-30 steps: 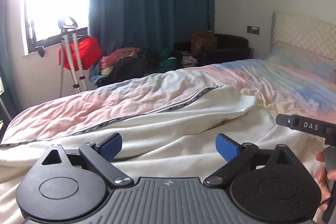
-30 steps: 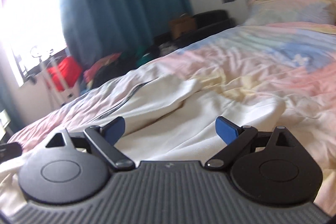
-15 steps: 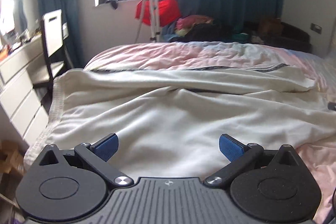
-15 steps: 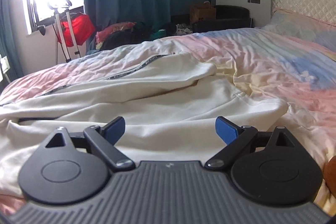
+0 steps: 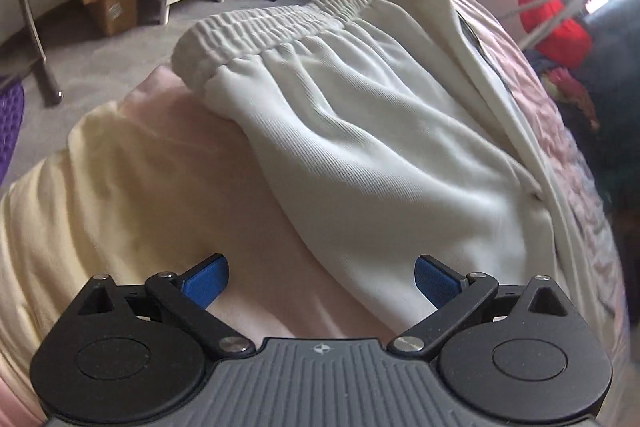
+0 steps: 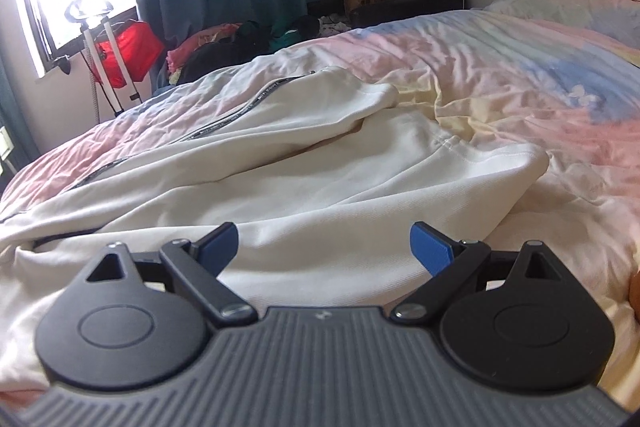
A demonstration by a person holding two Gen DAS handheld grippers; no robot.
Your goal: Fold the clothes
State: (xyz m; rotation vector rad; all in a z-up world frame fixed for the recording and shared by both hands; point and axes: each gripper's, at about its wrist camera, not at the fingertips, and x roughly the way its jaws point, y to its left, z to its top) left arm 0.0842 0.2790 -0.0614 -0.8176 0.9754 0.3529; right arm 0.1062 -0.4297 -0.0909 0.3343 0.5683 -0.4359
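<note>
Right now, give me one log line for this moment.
left tool: open, over waistband end of white trousers | right tool: open, over trouser legs | garment: flat on bed, unfolded | grasp: none

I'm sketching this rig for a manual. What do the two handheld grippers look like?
The left gripper and right gripper look identical: a grey ribbed body with a small emblem, two round black housings with triangular cut-outs, black link arms on silver screws, and blue finger pads. No cables or sleeves show.
</note>
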